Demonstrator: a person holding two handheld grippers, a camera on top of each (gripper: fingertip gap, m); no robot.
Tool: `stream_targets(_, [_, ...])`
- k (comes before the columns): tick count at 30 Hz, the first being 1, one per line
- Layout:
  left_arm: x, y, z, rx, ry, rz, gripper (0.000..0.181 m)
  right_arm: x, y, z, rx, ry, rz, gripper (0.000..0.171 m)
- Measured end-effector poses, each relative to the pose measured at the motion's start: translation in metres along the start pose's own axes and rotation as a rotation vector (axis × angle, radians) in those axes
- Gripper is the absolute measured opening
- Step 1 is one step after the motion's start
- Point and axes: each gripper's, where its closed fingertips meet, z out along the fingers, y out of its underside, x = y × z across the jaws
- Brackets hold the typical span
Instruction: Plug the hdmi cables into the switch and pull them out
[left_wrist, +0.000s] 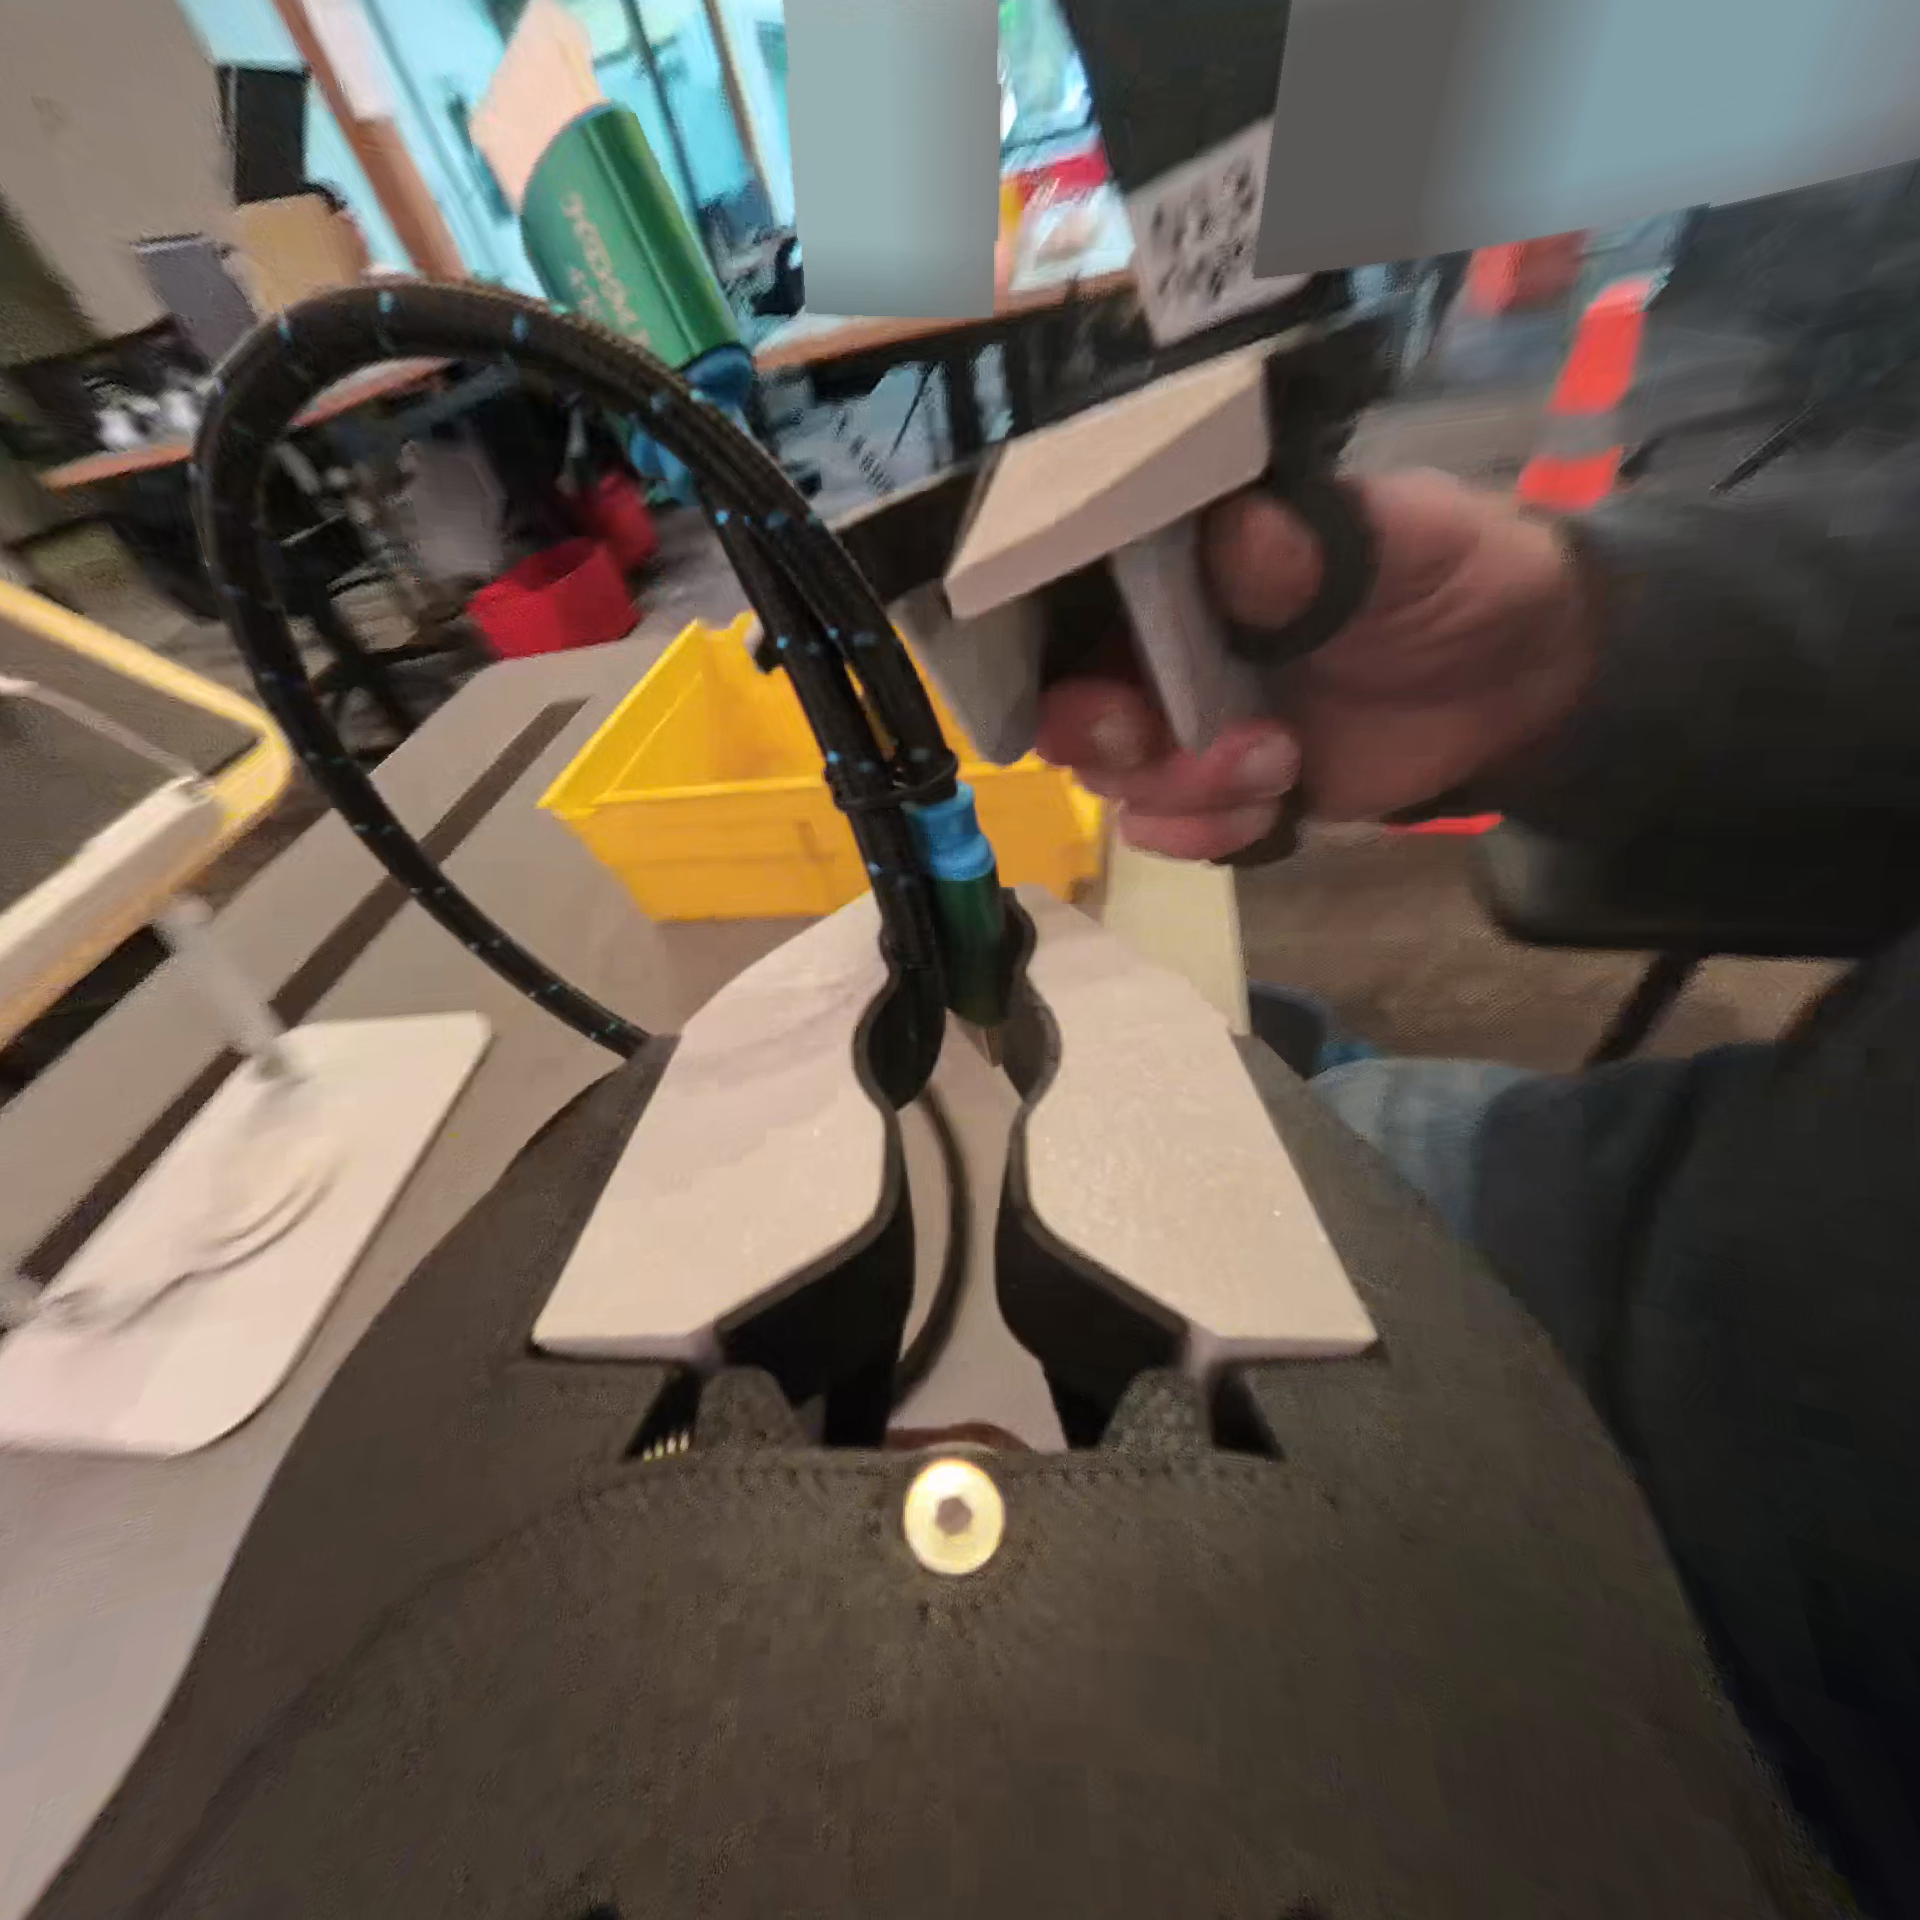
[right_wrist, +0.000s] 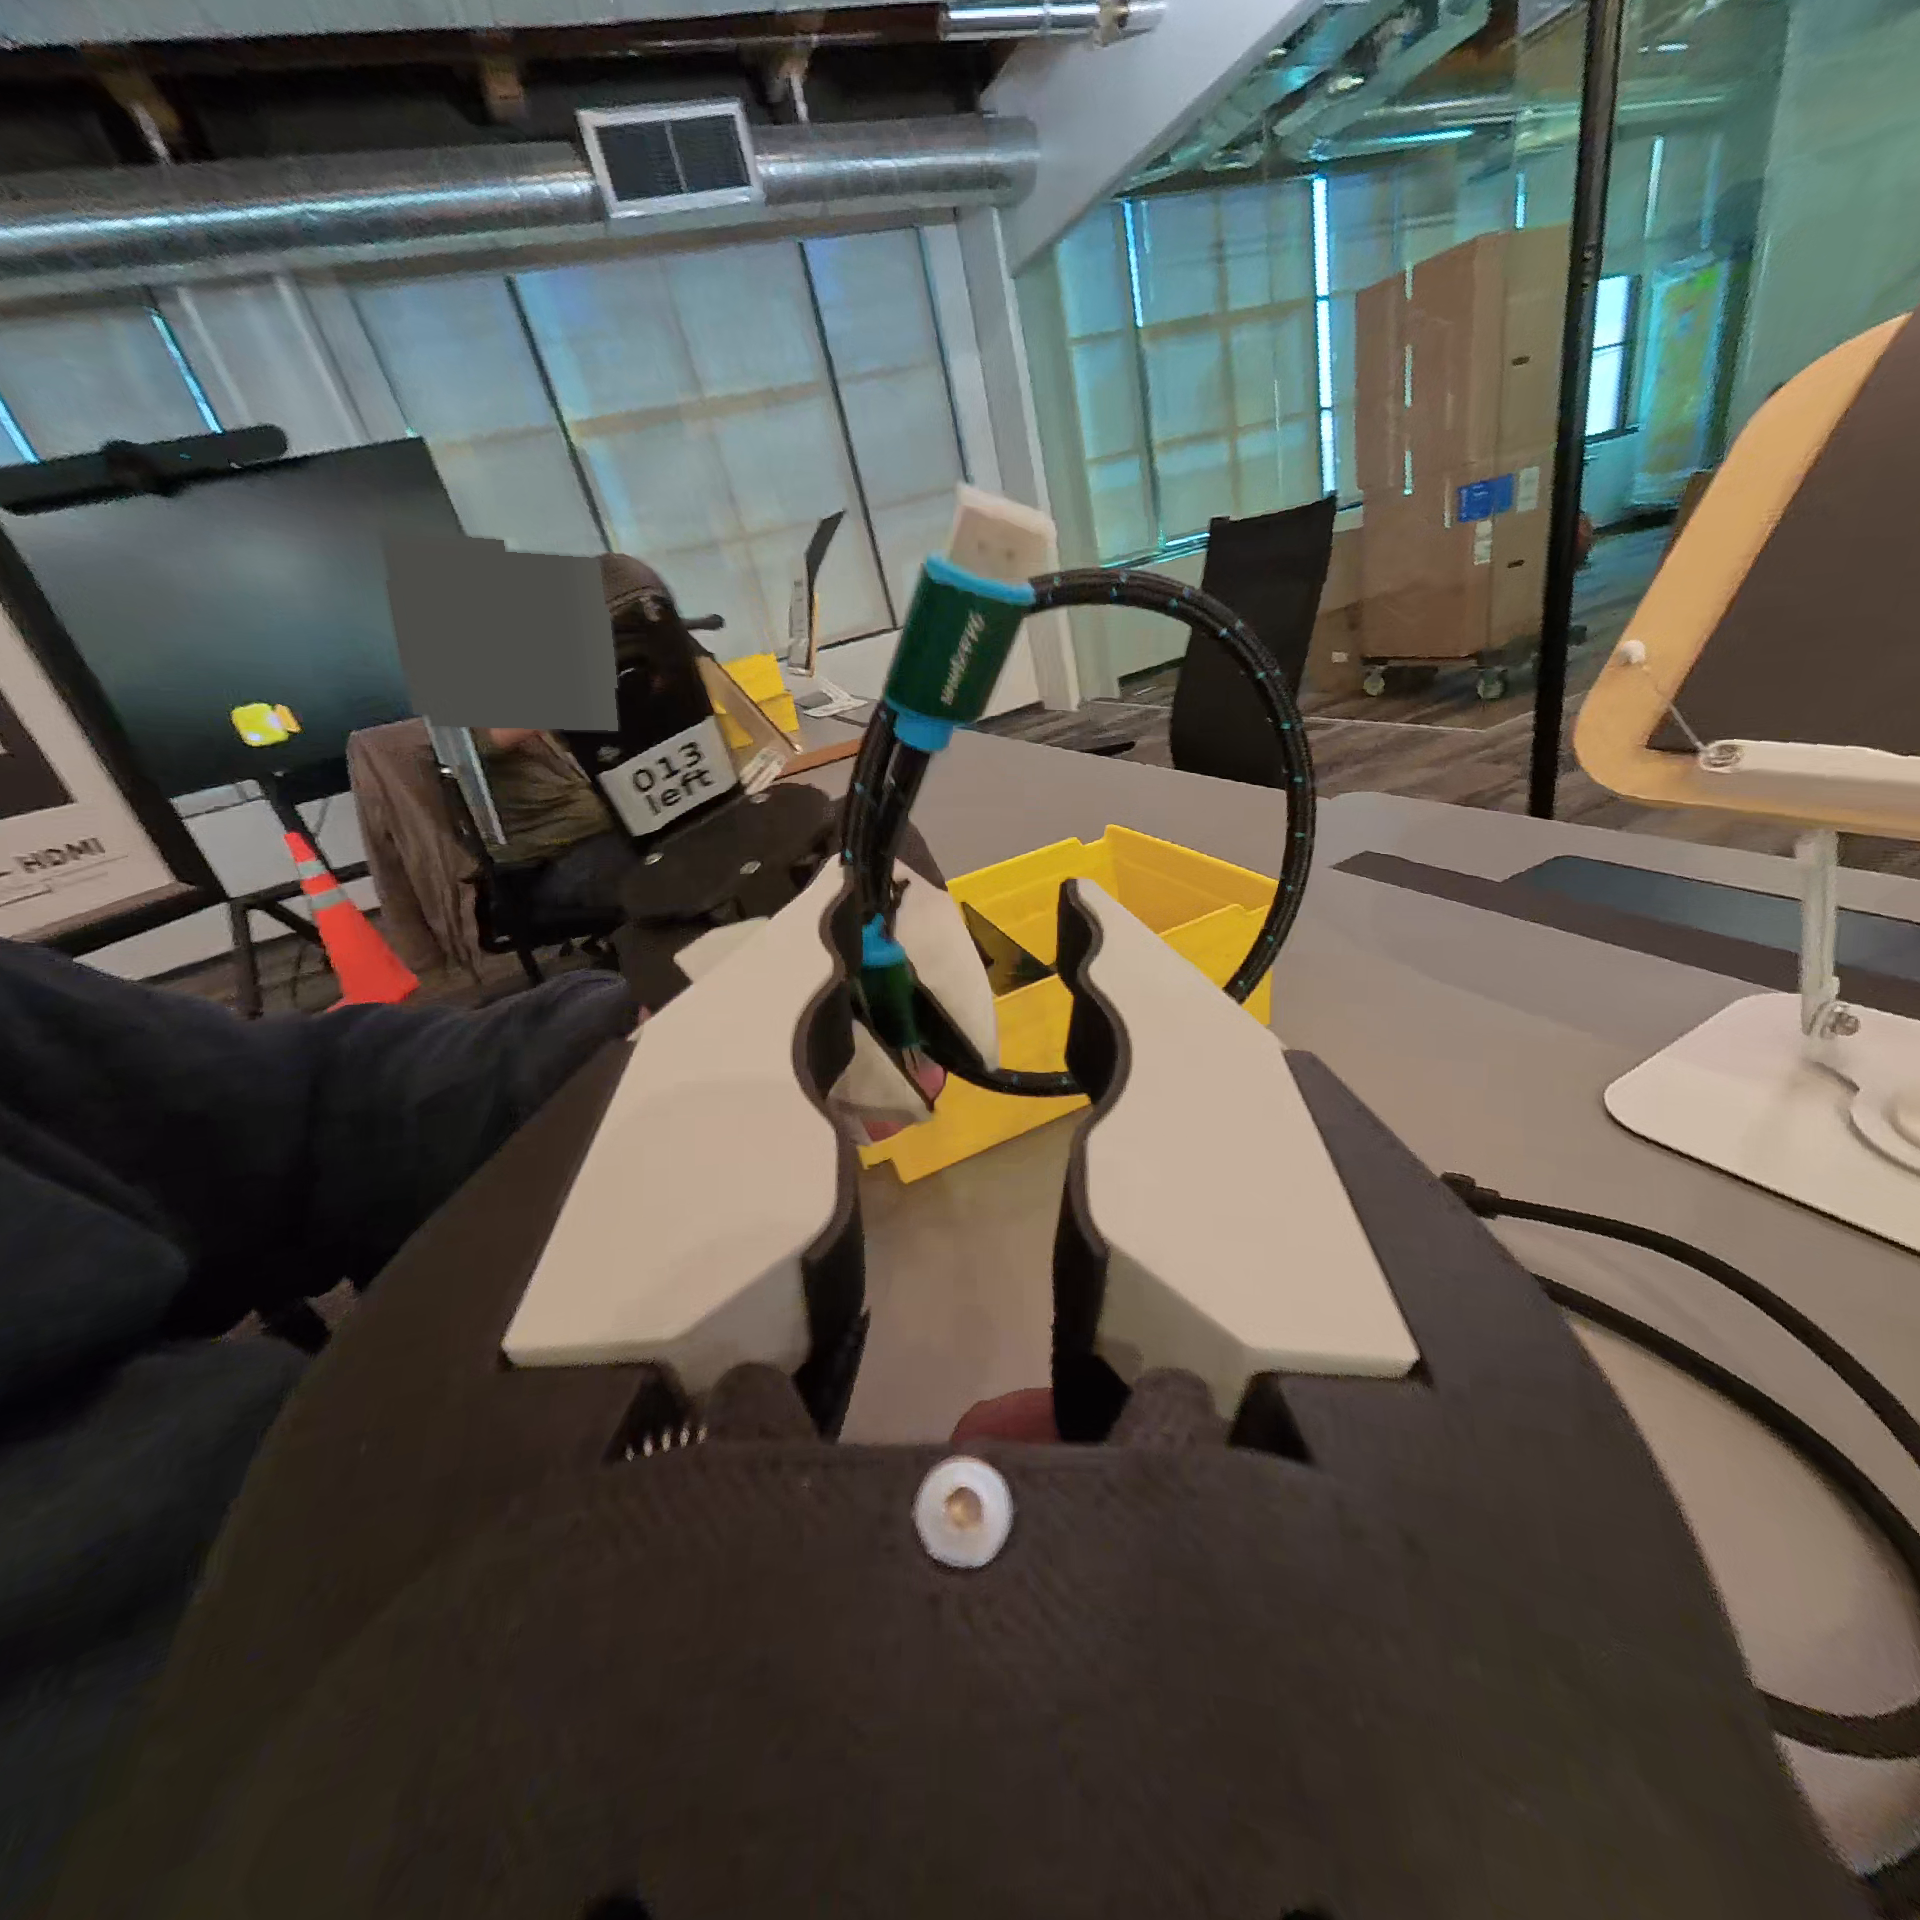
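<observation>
**HDMI cable pinched in the left hand-held gripper above the tabletop**

Nearest in the left wrist view, the left hand-held gripper (left_wrist: 961, 1013) is seen pressed together on the green connector (left_wrist: 971, 951) of a black braided HDMI cable (left_wrist: 312, 436) flecked with blue. The connector is held tilted between the grey fingertips (left_wrist: 821, 997), its blue collar pointing up and away. From there the cable is carried up in a wide loop to the left, and a second green connector (left_wrist: 613, 239) at its other end is held high in the air. The looped strands are bound together by a thin black tie just above the pinched connector.

In the right wrist view, the right hand-held gripper (right_wrist: 945, 966) is shown spread, with nothing between its fingers. It is seen again in the left wrist view, farther off at the right, gripped by a hand (left_wrist: 1351, 675) in a dark sleeve.

Beyond both grippers, a yellow bin (right_wrist: 1122, 935) is set on the grey tabletop (right_wrist: 1455, 1039), near its middle. A white stand base (right_wrist: 1745, 1101) rests towards the tabletop's right edge in the right wrist view, carrying a tilted dark panel with a tan rim (right_wrist: 1662, 623). A black cord (right_wrist: 1662, 1278) lies on the tabletop close to the right gripper.

The switch cannot be made out in either view.

Farthest off, an orange cone (right_wrist: 348, 935) stands on the floor.
</observation>
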Motion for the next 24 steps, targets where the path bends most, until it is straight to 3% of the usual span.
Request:
stream_targets(5, [0.026, -0.019, -0.013, 0.155, 0.295, -0.184, 0.013, -0.030, 0.007, 0.005, -0.042, -0.184, -0.016, 0.022])
stream_targets(8, [0.035, -0.024, -0.017, 0.196, 0.383, -0.222, 0.013, -0.038, 0.010, 0.012, -0.066, -0.198, -0.053, 0.015])
stream_targets(18, [0.054, -0.027, -0.026, 0.204, 0.515, -0.200, 0.013, -0.057, 0.009, 0.010, -0.001, -0.403, 0.196, 0.000])
stream_targets(24, [0.053, -0.029, -0.031, 0.196, 0.504, -0.166, 0.013, -0.053, 0.011, 0.008, -0.036, -0.364, 0.173, 0.000])
